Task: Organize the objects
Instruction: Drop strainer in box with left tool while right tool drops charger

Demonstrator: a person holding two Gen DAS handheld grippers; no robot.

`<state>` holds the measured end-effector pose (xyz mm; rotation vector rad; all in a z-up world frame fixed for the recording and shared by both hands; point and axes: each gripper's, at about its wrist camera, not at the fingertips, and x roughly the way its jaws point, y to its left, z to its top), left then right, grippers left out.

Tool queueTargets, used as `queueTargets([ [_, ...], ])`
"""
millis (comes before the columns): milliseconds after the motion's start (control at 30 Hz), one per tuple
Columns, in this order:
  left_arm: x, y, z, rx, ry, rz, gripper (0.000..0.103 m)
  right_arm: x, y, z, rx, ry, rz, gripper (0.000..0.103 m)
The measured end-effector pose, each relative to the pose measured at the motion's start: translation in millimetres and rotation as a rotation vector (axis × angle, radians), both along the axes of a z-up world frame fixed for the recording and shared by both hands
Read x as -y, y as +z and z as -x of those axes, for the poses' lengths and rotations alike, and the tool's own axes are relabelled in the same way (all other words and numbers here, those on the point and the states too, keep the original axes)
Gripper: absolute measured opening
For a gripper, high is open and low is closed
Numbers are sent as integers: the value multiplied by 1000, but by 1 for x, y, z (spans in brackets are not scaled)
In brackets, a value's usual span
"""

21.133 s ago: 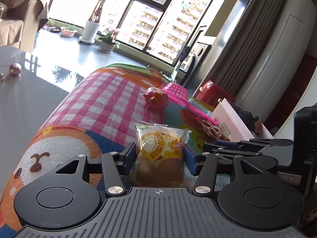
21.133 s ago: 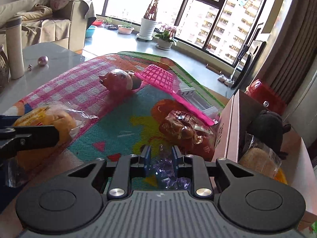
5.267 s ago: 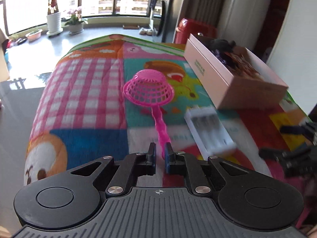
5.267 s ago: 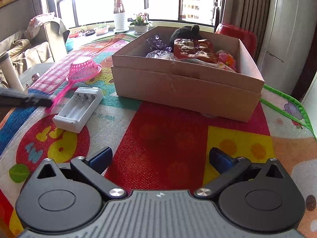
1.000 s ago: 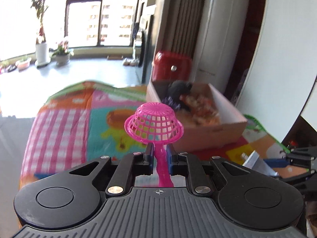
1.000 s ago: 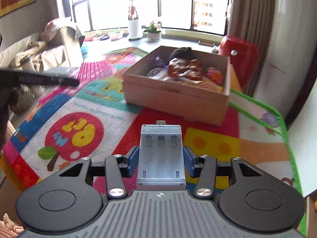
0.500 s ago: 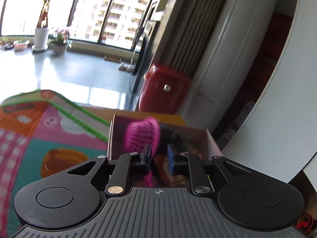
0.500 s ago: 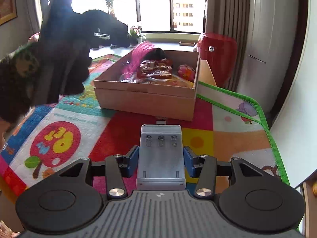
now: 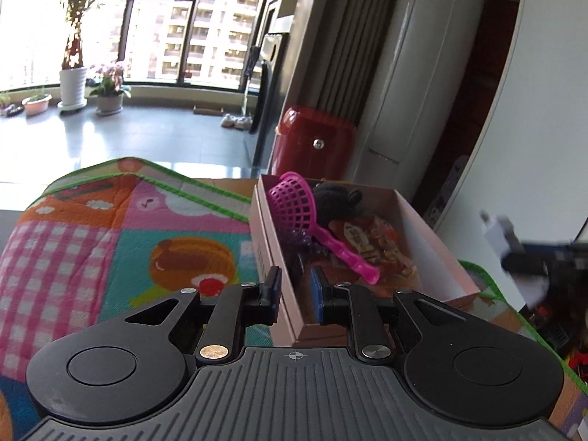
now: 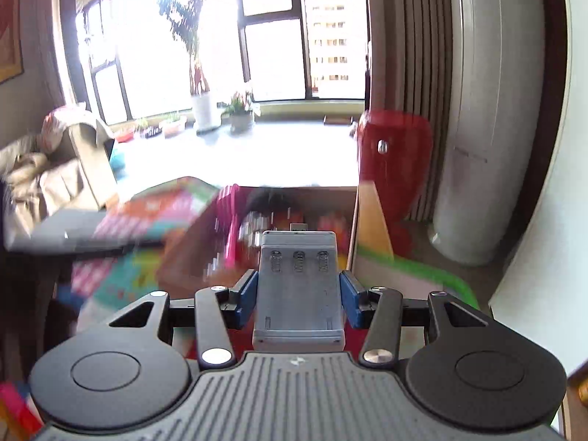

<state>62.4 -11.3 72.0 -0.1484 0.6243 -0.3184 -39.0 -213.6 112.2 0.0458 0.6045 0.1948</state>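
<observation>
The pink strainer (image 9: 294, 204) lies in the cardboard box (image 9: 430, 231), its handle over snack packets and next to a black plush toy (image 9: 336, 202). My left gripper (image 9: 296, 290) is slightly open and empty above the box's near corner. My right gripper (image 10: 298, 294) is shut on the white battery charger (image 10: 298, 286) and holds it in the air facing the box (image 10: 183, 253), which is blurred. The charger and right gripper also show at the right edge of the left wrist view (image 9: 499, 233).
The box stands on a colourful play mat (image 9: 110, 242) over the table. A red bin (image 9: 312, 143) and a white air conditioner (image 9: 415, 73) stand behind the box. A sofa (image 10: 55, 169) is at the left.
My left gripper let go of the pink strainer, which now lies in the box, and drew back a little. My right gripper carried the charger closer to the box.
</observation>
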Motion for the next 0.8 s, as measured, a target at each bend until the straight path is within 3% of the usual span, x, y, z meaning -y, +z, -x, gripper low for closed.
queueTargets([
  [33,-1,1,1,-7,0,13,19,-1,5,-16,10,-2,-10,48],
  [100,-1,2,-1,-17,4,31,19,-5,8,-47,17,6,20,74],
  [133,-1,1,-2,-22,6,23,19,-6,5,-57,26,-15,50,81],
  [200,-2,-2,-4,-35,10,10,19,-4,-3,-61,6,-46,92,81],
  [267,-1,-8,-7,-52,4,15,19,4,-15,-46,-20,-4,60,81],
  [367,3,-19,-16,-76,0,4,19,7,-41,-18,-53,48,92,81],
  [467,5,-29,-22,-79,12,-32,35,1,-69,-7,-108,75,136,78],
  [533,2,-32,-24,-64,39,-80,65,-6,-82,-11,-135,70,162,69],
  [600,-8,-33,-25,-54,71,-94,79,-15,-90,-20,-143,69,179,61],
  [800,-55,-34,-33,-15,243,-106,98,-53,-92,-54,-111,113,205,64],
])
